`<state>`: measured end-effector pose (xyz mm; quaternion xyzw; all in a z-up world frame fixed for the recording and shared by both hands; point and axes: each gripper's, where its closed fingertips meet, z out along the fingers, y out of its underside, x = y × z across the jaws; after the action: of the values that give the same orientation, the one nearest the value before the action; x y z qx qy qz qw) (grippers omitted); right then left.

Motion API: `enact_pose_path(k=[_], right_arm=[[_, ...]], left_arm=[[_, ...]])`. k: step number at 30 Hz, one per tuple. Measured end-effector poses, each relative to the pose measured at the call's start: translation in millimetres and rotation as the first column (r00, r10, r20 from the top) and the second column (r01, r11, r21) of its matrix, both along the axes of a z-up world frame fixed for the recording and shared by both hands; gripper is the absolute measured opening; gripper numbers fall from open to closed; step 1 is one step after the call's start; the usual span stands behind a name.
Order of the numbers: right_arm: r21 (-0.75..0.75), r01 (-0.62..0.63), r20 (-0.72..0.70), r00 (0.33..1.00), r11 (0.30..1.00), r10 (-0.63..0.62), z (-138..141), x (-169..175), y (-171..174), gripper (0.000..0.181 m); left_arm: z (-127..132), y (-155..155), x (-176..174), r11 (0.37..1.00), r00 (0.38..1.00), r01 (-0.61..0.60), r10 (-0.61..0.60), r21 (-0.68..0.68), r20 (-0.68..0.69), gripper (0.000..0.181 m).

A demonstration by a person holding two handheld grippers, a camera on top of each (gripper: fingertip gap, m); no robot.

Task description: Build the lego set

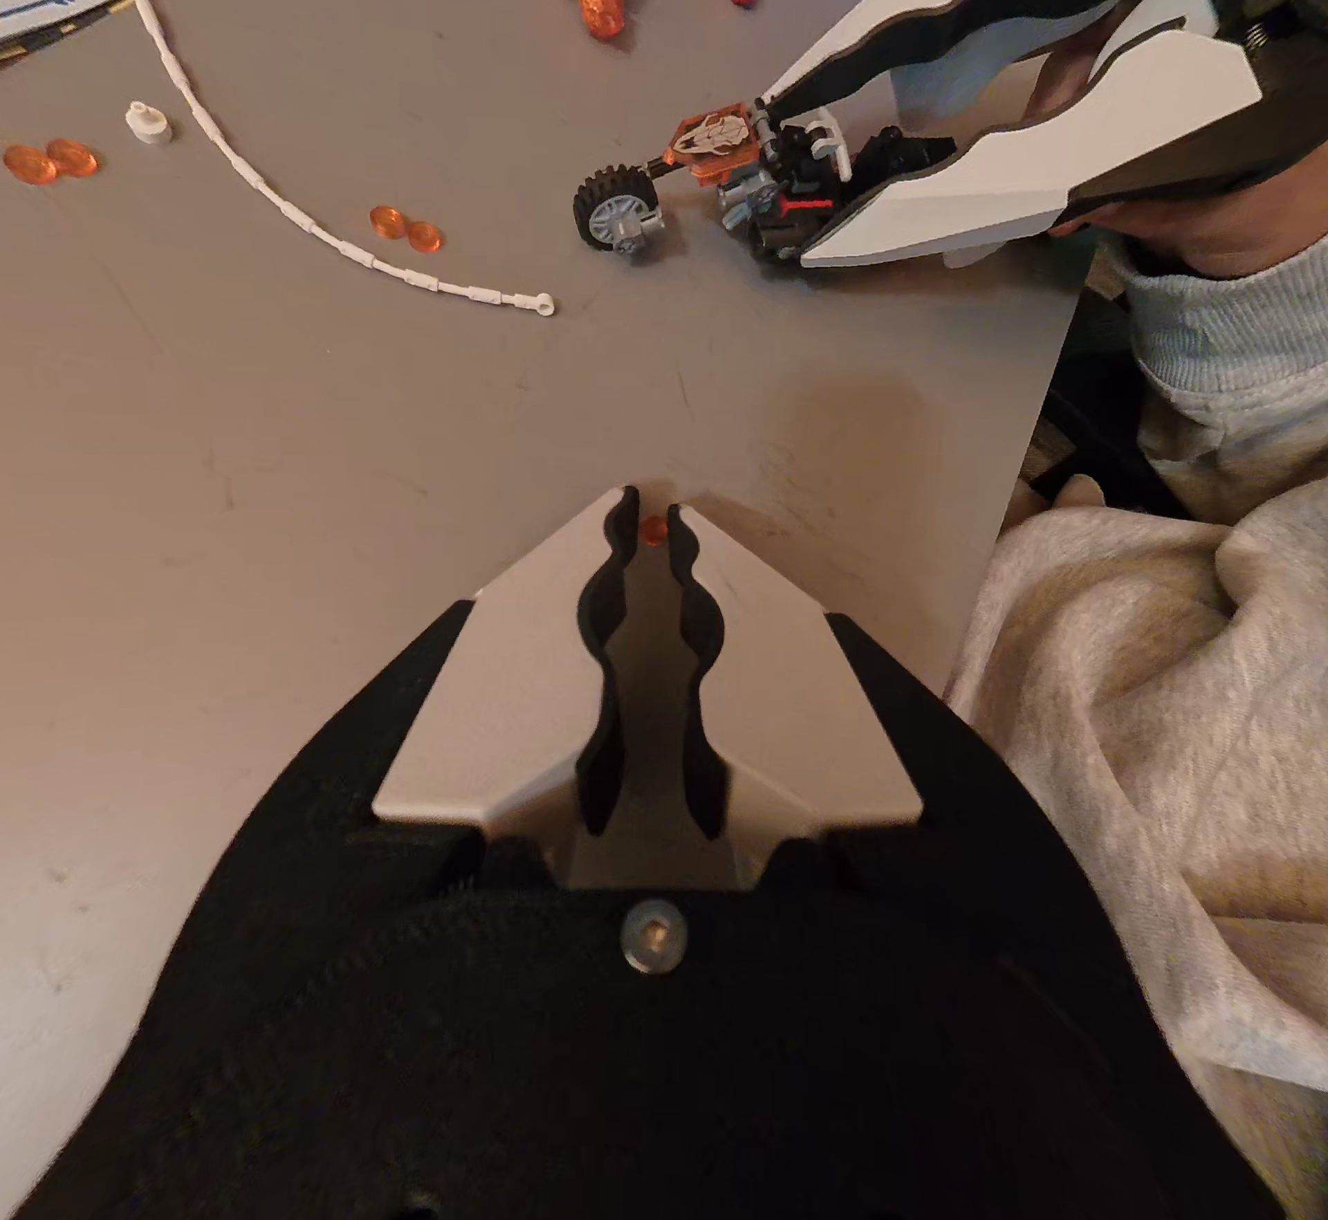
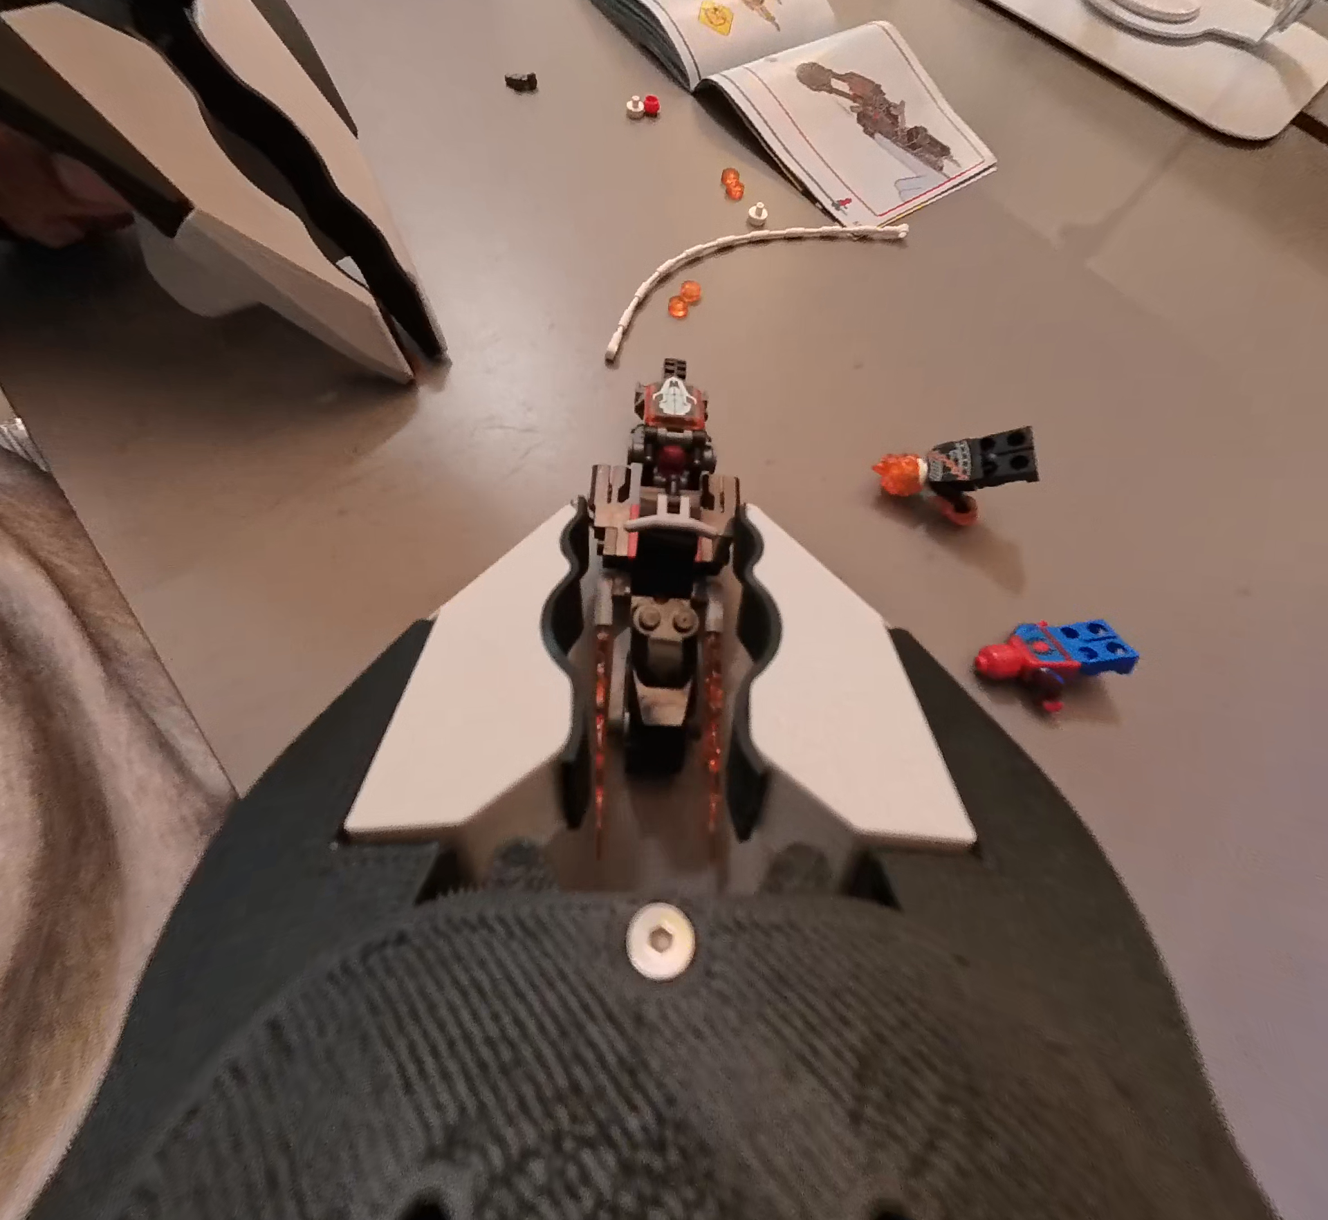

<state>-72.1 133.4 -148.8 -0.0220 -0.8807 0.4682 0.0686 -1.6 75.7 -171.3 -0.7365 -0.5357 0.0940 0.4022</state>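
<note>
My left gripper (image 1: 652,508) is shut on a small clear orange round stud (image 1: 654,530) at its fingertips, close over the grey table (image 1: 431,431). It also shows at the upper left of the right wrist view (image 2: 424,359). My right gripper (image 2: 657,524) is shut on the black and red lego motorbike (image 2: 665,539), gripping its rear body; the front with the orange skull tile (image 2: 672,399) points away. In the left wrist view the bike (image 1: 747,187) rests on its front wheel (image 1: 618,215) at the upper right, held by the right gripper (image 1: 798,179).
A white chain piece (image 1: 237,158) curves across the table, with orange studs (image 1: 406,228) (image 1: 50,161) and a white stud (image 1: 149,123) beside it. Two minifigures (image 2: 956,467) (image 2: 1056,657) lie to the right. An open instruction booklet (image 2: 776,64) lies farther off. The table edge (image 1: 1006,539) and grey cloth (image 1: 1150,754) are at right. There is about 10 centimetres between the tips of the two grippers.
</note>
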Motion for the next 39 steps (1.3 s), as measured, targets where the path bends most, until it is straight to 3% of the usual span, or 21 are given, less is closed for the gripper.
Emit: enact_pose_path(k=[3,7,14,23,32,39], right_arm=[[-0.005,-0.005,-0.001,1.000,1.000,0.005,1,0,1,0.038],[-0.067,-0.020,0.015,1.000,0.998,0.021,11,-1,4,0.056],[-0.085,-0.008,0.053,0.999,0.996,0.012,12,-7,9,0.061],[-0.065,-0.006,0.051,0.999,0.998,0.009,9,-8,8,0.061],[-0.107,0.024,0.043,0.999,0.994,-0.019,16,-14,9,0.058],[-0.171,0.057,0.030,0.998,0.984,-0.053,26,-22,11,0.059]], left_arm=[[2,0,0,1.000,1.000,0.000,0.000,0.012,-0.007,0.009],[10,-1,1,0.997,0.999,-0.004,0.007,0.077,-0.037,0.014],[12,5,10,0.986,0.999,0.044,-0.042,0.161,-0.013,0.027],[-1,-3,5,1.000,1.000,0.009,-0.009,-0.017,-0.003,0.007],[11,-29,-15,0.995,0.993,-0.096,0.096,0.008,-0.069,0.004],[4,-54,-51,0.986,0.989,-0.145,0.144,0.086,0.018,0.004]])
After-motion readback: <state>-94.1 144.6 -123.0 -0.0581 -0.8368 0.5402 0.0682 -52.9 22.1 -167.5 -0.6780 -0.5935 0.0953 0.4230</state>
